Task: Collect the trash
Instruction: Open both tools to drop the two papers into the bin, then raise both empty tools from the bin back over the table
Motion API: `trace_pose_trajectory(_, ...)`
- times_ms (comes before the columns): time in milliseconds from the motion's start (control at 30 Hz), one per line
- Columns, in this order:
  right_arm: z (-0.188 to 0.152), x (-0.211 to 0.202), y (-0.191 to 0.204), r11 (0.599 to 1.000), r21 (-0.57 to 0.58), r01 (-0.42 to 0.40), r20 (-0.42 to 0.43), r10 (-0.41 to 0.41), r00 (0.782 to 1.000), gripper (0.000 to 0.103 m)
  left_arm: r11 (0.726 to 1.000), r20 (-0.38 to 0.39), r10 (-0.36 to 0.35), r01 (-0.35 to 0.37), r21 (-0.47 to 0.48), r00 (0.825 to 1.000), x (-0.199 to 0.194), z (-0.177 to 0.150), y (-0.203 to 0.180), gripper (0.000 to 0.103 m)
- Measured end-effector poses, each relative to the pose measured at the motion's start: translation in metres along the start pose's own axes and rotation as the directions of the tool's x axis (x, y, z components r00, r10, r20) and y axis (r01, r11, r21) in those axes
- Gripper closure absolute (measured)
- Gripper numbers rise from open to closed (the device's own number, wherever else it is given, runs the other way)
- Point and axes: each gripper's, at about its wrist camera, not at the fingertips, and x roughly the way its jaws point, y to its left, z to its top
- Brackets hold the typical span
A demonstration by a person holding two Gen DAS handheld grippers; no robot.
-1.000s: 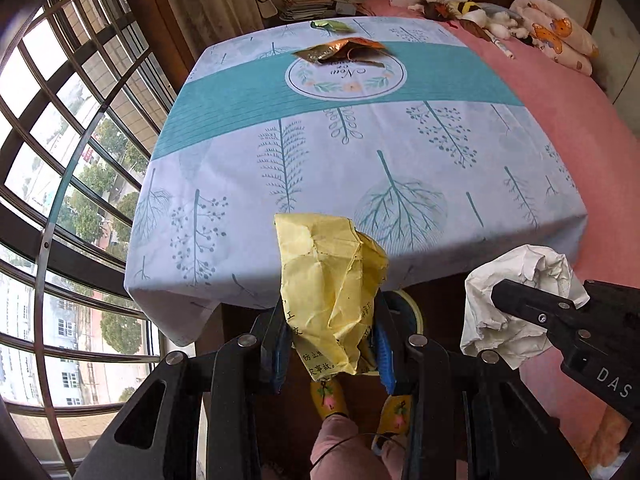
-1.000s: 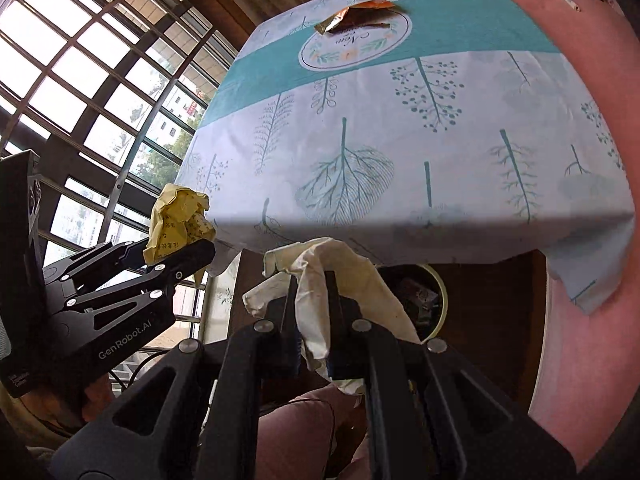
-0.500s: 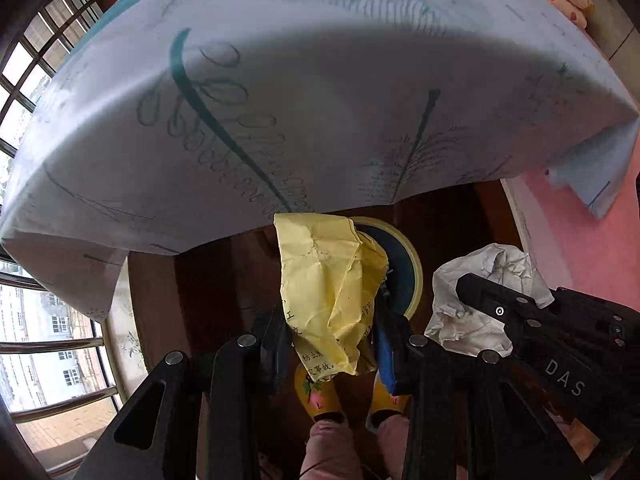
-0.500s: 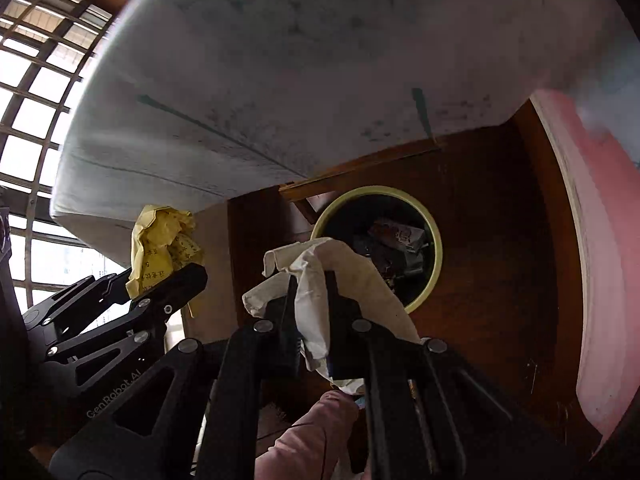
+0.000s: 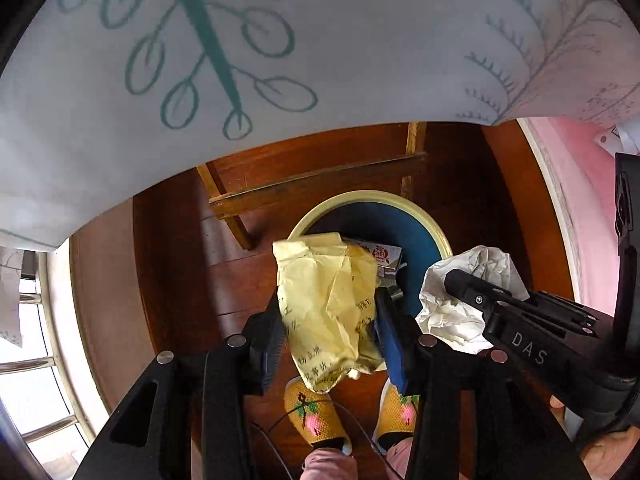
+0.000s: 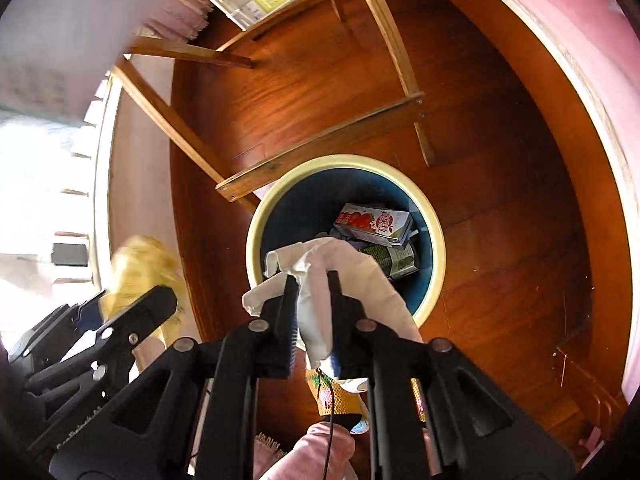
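Tablecloth, white w/ teal leaf print, hangs over the top of the left wrist view; its lower hem curves across, wood floor open below it. Pink bedding edges the floor on the right side in both views; window bars bright on the left. Table frame, light wood rails and legs, crosses above the bin; one rail end sits just beside the bin rim at upper left, so room there is tight, while floor to the right of the bin is bare. Trash bin, round, cream rim, blue inside, stands on the floor under the table edge, mouth open upward, holding a red-and-white carton and a dark green carton below it, touching. Both grippers point down toward the bin from the near side, side by side, apart. Left gripper pinches yellow crumpled paper between its blue pads, paper sticking out past the tips, over the bin's near-left rim. Right gripper has fingers pressed close on white crumpled paper, wad hanging over the bin's near rim and part of the mouth. Person's yellow slippers and pink trouser legs below the grippers, near the bin.
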Motion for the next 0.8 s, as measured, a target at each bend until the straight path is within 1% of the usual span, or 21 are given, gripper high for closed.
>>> trace_pose_trajectory(33,0.0,0.004,-0.001,1.0,0.009,0.002,-0.006,-0.002,1.0,0.085,1.0,-0.002,-0.009,0.009,0.001,1.0,0.003,0.0,0.001,0.047)
trace_pose_trajectory(67,0.0,0.006,-0.002,1.0,0.018,0.003,-0.01,-0.003,1.0,0.081,1.0,-0.003,-0.017,0.017,0.002,1.0,0.005,0.0,0.003,0.032)
trace_pose_trajectory(100,0.001,0.007,-0.002,1.0,0.028,0.008,-0.009,-0.008,1.0,0.073,1.0,-0.001,-0.018,0.018,0.003,1.0,0.008,0.0,0.007,0.022)
trace_pose_trajectory(133,0.0,0.007,-0.004,0.999,0.036,0.014,-0.006,-0.014,1.0,0.063,1.0,0.006,-0.008,0.008,0.002,1.0,0.01,0.0,0.011,0.019)
trace_pose_trajectory(167,-0.001,0.006,-0.005,0.999,0.041,0.018,-0.003,-0.018,1.0,0.059,1.0,0.003,-0.007,0.007,0.001,1.0,0.011,0.0,0.013,0.014)
trace_pose_trajectory(200,-0.002,0.006,-0.005,0.999,0.043,0.018,0.001,-0.018,1.0,0.055,1.0,-0.004,-0.008,0.008,0.0,1.0,0.014,-0.001,0.016,0.013)
trace_pose_trajectory(333,-0.002,0.002,-0.004,0.999,0.016,0.038,0.014,-0.038,0.999,0.055,1.0,0.004,-0.009,0.009,-0.006,1.0,0.011,0.0,0.024,0.013)
trace_pose_trajectory(500,-0.003,-0.016,0.004,0.997,-0.016,0.07,0.031,-0.07,0.997,0.055,1.0,0.02,-0.024,0.024,-0.008,1.0,-0.007,0.001,0.023,0.013)
trace_pose_trajectory(700,-0.009,-0.051,0.015,0.997,-0.008,0.074,0.034,-0.073,0.997,0.055,0.999,0.035,-0.045,0.046,-0.017,0.998,-0.043,0.004,0.021,0.013)
trace_pose_trajectory(800,-0.012,-0.078,0.018,0.998,0.009,0.061,0.032,-0.061,0.998,0.055,0.998,0.044,-0.06,0.061,-0.022,0.997,-0.07,0.004,0.018,0.013)
